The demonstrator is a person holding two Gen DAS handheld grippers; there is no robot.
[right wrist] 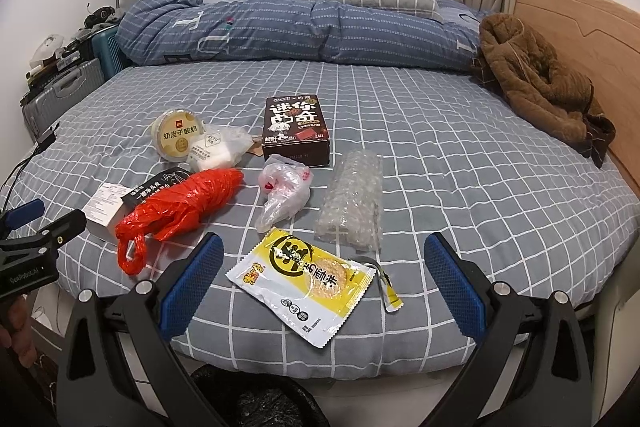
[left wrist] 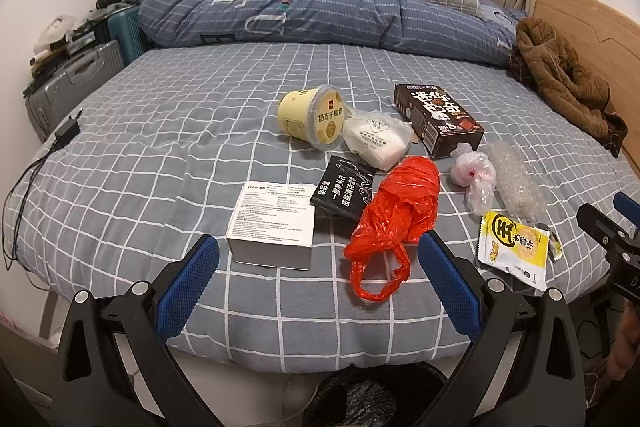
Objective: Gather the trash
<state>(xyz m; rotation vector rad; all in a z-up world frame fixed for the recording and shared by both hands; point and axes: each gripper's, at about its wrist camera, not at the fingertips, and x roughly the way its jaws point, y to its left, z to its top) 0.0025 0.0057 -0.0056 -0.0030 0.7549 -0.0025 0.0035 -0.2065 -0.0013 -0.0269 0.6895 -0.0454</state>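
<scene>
Both my grippers, left (left wrist: 318,281) and right (right wrist: 324,283), hang spread wide and empty over the near edge of the checked bed (right wrist: 440,155). Trash lies scattered ahead: brown box (right wrist: 296,129), red bag (left wrist: 400,205), bubble wrap (right wrist: 352,201), yellow wrapper (right wrist: 306,285).

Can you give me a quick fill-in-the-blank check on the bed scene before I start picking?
1. The plastic bag with looped handles is ____ in colour.
2. The yogurt cup lies on its ____.
3. Both the left gripper and right gripper are ____.

Missing words: red; side; open
</scene>
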